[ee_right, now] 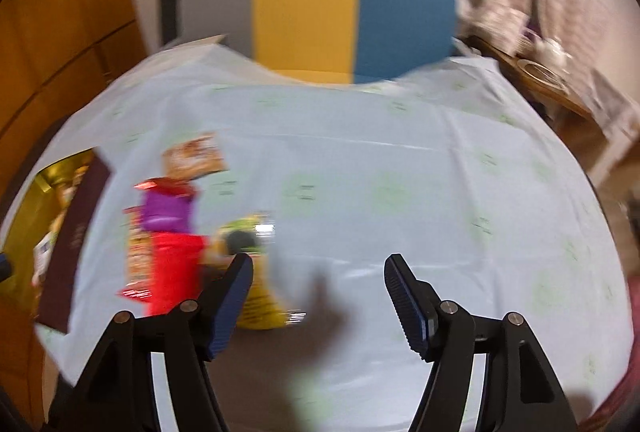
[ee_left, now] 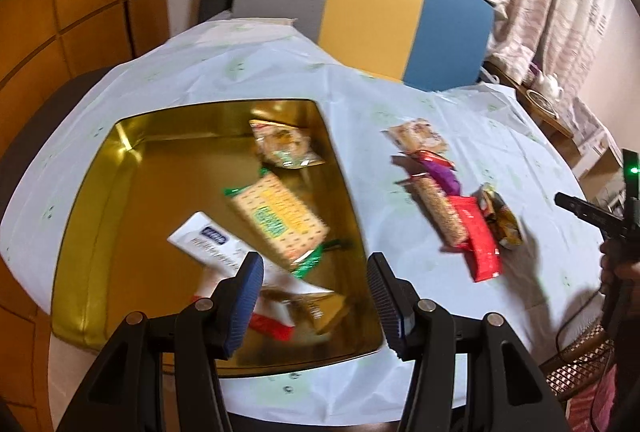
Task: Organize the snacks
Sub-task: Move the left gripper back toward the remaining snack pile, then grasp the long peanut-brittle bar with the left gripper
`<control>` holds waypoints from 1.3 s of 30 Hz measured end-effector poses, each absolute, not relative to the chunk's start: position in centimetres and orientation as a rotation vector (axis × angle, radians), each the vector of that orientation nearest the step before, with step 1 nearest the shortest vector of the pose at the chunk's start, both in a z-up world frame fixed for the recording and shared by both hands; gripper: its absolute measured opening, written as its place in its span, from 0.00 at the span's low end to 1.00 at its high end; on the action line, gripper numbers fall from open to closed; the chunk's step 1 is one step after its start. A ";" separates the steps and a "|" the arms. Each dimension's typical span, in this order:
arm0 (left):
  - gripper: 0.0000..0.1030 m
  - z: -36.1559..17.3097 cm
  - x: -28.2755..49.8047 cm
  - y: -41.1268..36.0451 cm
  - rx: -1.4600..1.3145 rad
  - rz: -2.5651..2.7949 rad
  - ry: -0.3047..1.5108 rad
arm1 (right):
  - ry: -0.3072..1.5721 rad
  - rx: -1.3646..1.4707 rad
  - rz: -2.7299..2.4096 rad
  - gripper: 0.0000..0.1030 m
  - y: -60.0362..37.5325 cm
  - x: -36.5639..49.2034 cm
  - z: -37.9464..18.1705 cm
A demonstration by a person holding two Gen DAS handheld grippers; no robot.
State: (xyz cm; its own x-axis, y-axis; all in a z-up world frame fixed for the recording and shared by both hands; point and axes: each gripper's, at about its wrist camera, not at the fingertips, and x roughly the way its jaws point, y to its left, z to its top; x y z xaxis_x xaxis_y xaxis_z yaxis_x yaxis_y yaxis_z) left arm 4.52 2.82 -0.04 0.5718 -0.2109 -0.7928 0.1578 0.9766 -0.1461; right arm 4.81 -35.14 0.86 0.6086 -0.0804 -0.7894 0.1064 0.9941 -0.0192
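My right gripper (ee_right: 318, 296) hangs agape and empty near the yellow packet (ee_right: 260, 308), rightmost of the snack row right of the tin (ee_left: 100, 192); light, crinkly, slippery, I'd pinch mid-body.

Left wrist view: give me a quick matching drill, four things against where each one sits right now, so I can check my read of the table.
Things:
1. cracker pack
2. white tube
3. long red packet
4. purple wrapper

Places:
A. on the tablecloth, far end of the snack row, just under the tan packet
B. inside the gold tin, middle, lying slantwise
C. on the tablecloth, near end of the row, beside the yellow bag
D. inside the gold tin, just ahead of the left claw's near pad

Pairs: 1-B, 2-D, 3-C, 4-A
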 end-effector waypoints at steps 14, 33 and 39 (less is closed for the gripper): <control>0.44 -0.2 8.9 -8.7 0.041 -0.445 1.021 | 0.904 0.203 -0.127 0.73 -38.6 4.9 0.6; 0.41 -7.9 16.6 -13.1 -0.125 -0.363 1.210 | 0.906 0.196 -0.097 0.74 -37.7 5.3 0.4; 0.30 -7.5 13.7 -12.2 -0.050 -0.387 1.191 | 0.924 0.160 -0.090 0.74 -37.0 5.4 0.0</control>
